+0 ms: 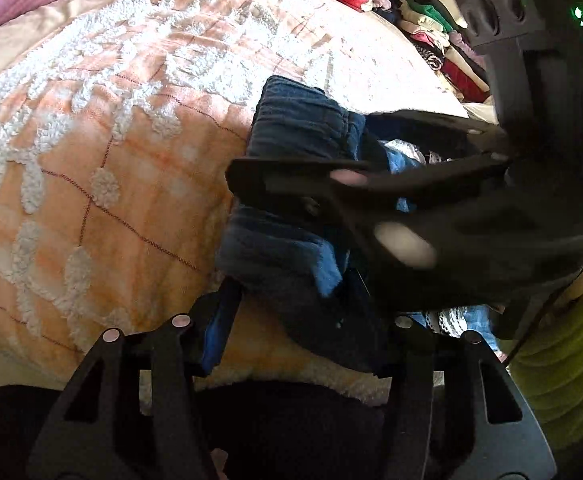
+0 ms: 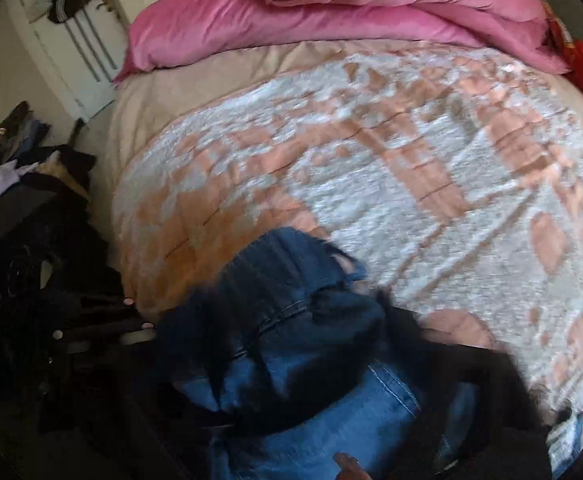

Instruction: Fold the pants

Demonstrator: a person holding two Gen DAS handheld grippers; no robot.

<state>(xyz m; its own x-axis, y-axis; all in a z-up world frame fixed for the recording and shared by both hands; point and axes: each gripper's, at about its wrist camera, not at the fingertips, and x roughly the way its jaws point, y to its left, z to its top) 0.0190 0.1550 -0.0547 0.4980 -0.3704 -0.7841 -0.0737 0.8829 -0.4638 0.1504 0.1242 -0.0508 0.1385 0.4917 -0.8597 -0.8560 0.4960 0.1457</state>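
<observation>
The blue denim pants (image 1: 295, 128) lie bunched in a folded bundle at the near edge of the bed; they also fill the lower middle of the right wrist view (image 2: 311, 360). My left gripper (image 1: 303, 344) sits at the bundle's near edge, its fingers (image 1: 215, 332) spread with denim between them. My right gripper (image 1: 259, 176) comes in from the right across the bundle, jaws nearly together with cloth pinched between them. In the right wrist view its fingers are blurred and mostly hidden by the denim.
An orange and white fuzzy blanket (image 1: 111, 152) covers the bed. Pink pillows (image 2: 331, 12) lie at the head. Piles of clothes (image 1: 443, 40) stand beyond the bed, and dark clothes (image 2: 31, 220) lie left of it. A white door (image 2: 79, 40) is behind.
</observation>
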